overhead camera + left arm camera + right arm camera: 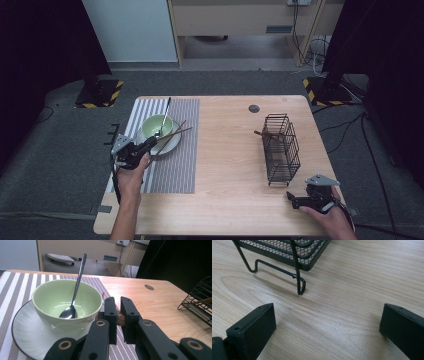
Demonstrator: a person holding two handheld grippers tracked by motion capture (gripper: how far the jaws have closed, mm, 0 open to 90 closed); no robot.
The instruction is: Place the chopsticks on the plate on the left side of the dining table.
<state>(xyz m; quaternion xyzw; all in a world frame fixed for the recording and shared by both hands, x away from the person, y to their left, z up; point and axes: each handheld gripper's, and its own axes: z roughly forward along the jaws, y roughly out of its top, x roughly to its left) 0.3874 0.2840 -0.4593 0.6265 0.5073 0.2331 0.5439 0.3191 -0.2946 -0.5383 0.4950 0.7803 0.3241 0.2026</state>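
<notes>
Left of centre in the high view, the left hand-held gripper [148, 145] is clamped on the chopsticks [172, 135], which lean on the plate [170, 146] beside the green bowl [156, 125]. Lifting carelessly could tip the bowl or flick out the spoon [164, 116]. At lower right, the right hand-held gripper [292, 200] gapes empty.

I see a glossy green ceramic bowl [66, 302], a polished metal spoon [75, 293], brown wooden chopsticks [121, 318], and a matt wood-grain bench [337, 315].
</notes>
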